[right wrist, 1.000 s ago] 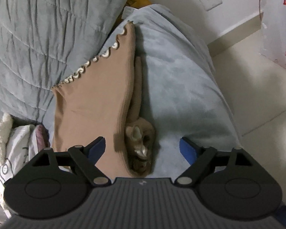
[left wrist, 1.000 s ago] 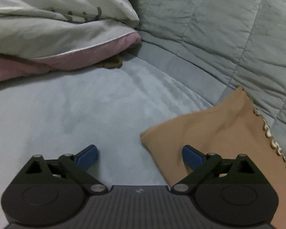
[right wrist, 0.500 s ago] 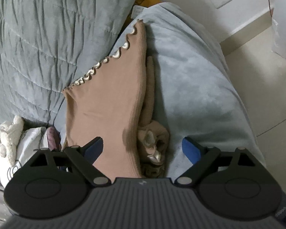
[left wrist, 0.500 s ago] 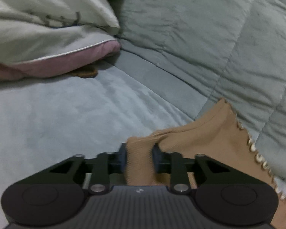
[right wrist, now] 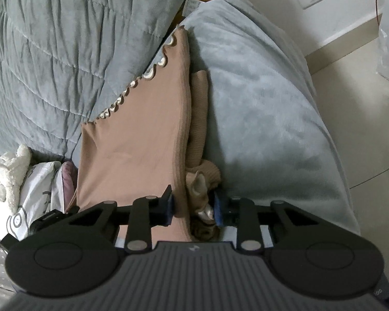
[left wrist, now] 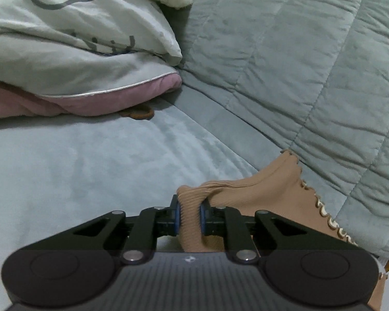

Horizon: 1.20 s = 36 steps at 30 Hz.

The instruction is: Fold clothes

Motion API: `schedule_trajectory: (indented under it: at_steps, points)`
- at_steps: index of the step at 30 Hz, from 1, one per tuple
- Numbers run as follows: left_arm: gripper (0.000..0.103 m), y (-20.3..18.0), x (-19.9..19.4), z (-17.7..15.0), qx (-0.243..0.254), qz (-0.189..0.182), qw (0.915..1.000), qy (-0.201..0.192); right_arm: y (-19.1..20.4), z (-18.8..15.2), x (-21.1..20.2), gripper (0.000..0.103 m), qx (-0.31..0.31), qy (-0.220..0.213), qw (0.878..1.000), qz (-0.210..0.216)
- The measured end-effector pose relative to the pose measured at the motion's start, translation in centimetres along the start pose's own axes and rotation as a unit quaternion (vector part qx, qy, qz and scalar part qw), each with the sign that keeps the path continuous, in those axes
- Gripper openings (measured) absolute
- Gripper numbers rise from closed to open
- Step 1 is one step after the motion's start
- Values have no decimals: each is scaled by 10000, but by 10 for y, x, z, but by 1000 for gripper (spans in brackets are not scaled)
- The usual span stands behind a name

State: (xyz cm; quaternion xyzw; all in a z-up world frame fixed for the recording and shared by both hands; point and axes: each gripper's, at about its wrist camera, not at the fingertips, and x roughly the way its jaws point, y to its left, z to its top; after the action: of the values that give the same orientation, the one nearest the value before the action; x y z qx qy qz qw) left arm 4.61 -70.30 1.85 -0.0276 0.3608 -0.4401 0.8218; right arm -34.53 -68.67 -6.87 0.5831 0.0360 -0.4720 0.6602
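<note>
Both grippers are clamping the tan knit top [right wrist: 132, 150], which is lying on the grey bed [right wrist: 259, 98]. The left gripper [left wrist: 189, 216] is pinching its corner, and the right gripper [right wrist: 193, 208] is pinching the bunched edge at 6 o'clock, probably so both ends lift together for a fold.

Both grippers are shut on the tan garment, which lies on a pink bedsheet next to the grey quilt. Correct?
Not quite: the sheet under the tan garment is light blue-grey, not pink, as both wrist views show. The rest holds: the left gripper and right gripper are shut on it, beside the grey quilt.
</note>
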Motion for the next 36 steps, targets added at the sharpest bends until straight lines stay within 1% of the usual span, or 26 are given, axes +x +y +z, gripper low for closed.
schedule_trajectory:
  at_steps: [8, 12, 13, 15, 16, 17, 18, 19, 20, 21, 22, 23, 24, 25, 26, 27, 28, 29, 30, 31, 32, 33, 34, 35, 36]
  points:
    - [13, 1, -18, 3, -280, 282, 9990, 199, -2, 3, -8, 26, 14, -98, 9999, -22]
    - [14, -7, -22, -4, -12, 577, 9981, 219, -6, 8, -8, 26, 69, -66, 9999, -110]
    - [14, -6, -20, -6, -80, 575, 9980, 233, -7, 9, -8, 26, 77, -59, 9999, -125]
    - [17, 1, -19, -6, -354, 423, 9983, 190, -5, 8, -13, 27, 25, -100, 9998, -176]
    - [22, 3, -18, -6, -422, 341, 9984, 179, -3, 8, -17, 29, -30, -148, 9996, -231]
    - [26, 6, -18, -4, -486, 258, 9983, 165, 0, 6, -20, 37, -105, -216, 9992, -310]
    - [38, 12, -19, -1, -541, 214, 9982, 113, 2, 6, -23, 42, -155, -296, 9987, -386]
    - [47, 16, -22, -1, -575, 249, 9980, 25, 4, 7, -30, 59, -191, -485, 9974, -506]
    - [48, 17, -27, 0, -600, 301, 9977, -121, 6, 8, -38, 75, -233, -782, 9948, -616]
    - [48, 21, -40, 0, -618, 411, 9960, -495, 9, 11, -46, 81, -274, -1096, 9913, -675]
    - [49, 19, -48, 0, -495, 396, 9957, -682, 11, 13, -55, 83, -330, -1432, 9869, -672]
    - [49, 14, -55, 0, -308, 346, 9955, -829, 13, 13, -60, 83, -375, -1639, 9838, -627]
    - [52, 7, -60, 0, -114, 277, 9951, -942, 17, 13, -64, 83, -523, -1884, 9798, -415]
    - [57, -2, -62, -2, 95, 164, 9950, -976, 21, 12, -68, 84, -662, -2079, 9757, -218]
    - [61, -13, -62, -4, 303, 12, 9949, -964, 25, 10, -67, 84, -797, -2097, 9745, -58]
    - [69, -25, -57, -8, 481, -216, 9951, -836, 31, 7, -62, 87, -1016, -2022, 9739, 182]
    - [72, -34, -49, -12, 577, -363, 9952, -697, 38, 3, -55, 90, -1228, -1858, 9741, 396]
    - [72, -41, -39, -17, 646, -413, 9954, -572, 44, -1, -43, 90, -1436, -1529, 9760, 586]
    - [72, -47, -30, -22, 704, -429, 9956, -454, 50, -7, -25, 90, -1637, -1045, 9781, 751]
    - [72, -49, -19, -26, 762, -317, 9961, -311, 54, -12, -9, 90, -1848, -612, 9781, 736]
    - [72, -51, -1, -33, 872, -87, 9961, -65, 55, -18, 7, 90, -2066, -228, 9766, 557]
    - [72, -52, 14, -39, 978, 108, 9951, 118, 55, -22, 16, 89, -2235, -34, 9738, 415]
    - [73, -52, 19, -42, 1128, 215, 9933, 127, 54, -24, 19, 77, -2362, -11, 9712, 308]
    - [74, -55, 23, -44, 1389, 313, 9898, 81, 50, -25, 19, 62, -2414, -84, 9701, 217]
    - [75, -57, 24, -44, 1588, 395, 9865, 53, 42, -25, 14, 55, -2261, -290, 9736, 125]
